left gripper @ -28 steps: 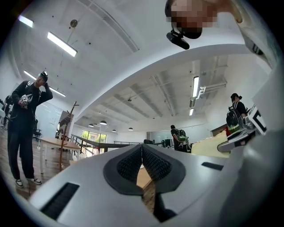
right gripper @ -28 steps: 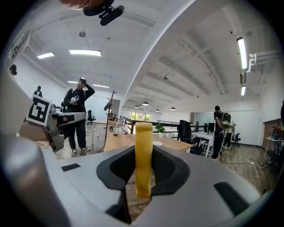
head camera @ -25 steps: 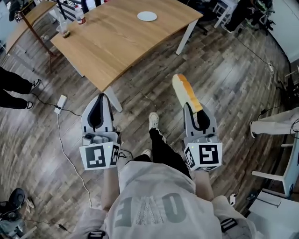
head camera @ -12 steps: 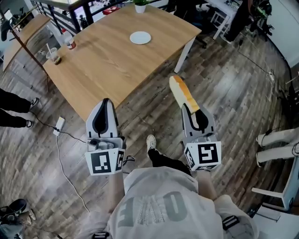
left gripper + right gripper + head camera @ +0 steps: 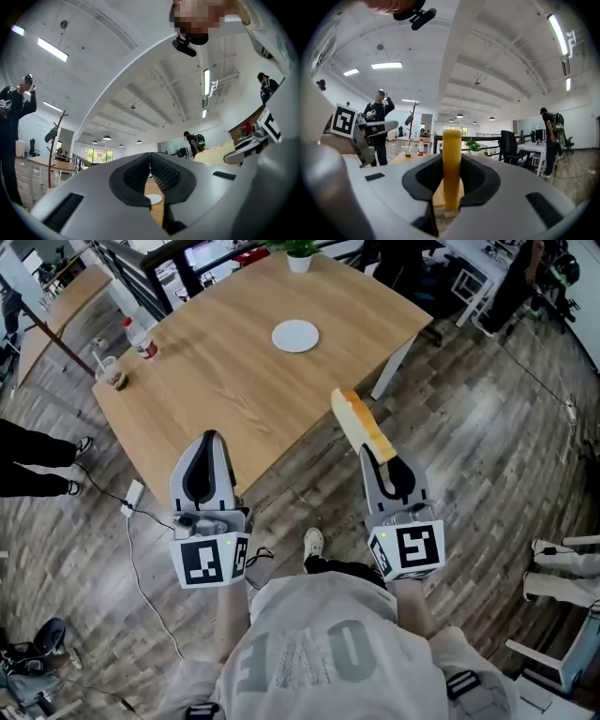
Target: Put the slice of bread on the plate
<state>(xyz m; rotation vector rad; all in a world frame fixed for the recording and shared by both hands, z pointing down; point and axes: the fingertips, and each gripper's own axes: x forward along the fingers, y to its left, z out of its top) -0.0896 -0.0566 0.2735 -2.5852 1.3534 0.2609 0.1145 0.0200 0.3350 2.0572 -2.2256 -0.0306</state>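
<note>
**Carry step: slice gripped, plate not reached**

You held the right gripper (image 5: 380, 454) partly closed, pads pinching the bread slice (image 5: 356, 423) by its near end. The slice stood on edge and stuck out ahead of the jaws. In the right gripper view the slice (image 5: 452, 164) sat upright between the pads. Your left gripper (image 5: 209, 437) was closed, its pads meeting with nothing between them.

The plate (image 5: 295, 336) sat on the bench (image 5: 216, 390), ahead and left of the right gripper and well apart from the slice. It looked bare. My read is transport phase, placing not started.

The next move likely calls for reaching ahead-left over the bench, tipping the slice flat above the plate, lowering it, then opening the jaws.

Counts:
- 1 slice
- 1 plate
- 2 grippers
- 1 bottle (image 5: 142, 338), far ahead-left of the left gripper
- 1 cup (image 5: 111, 374), beside the bottle
- 1 potted plant (image 5: 300, 254), beyond the plate
</note>
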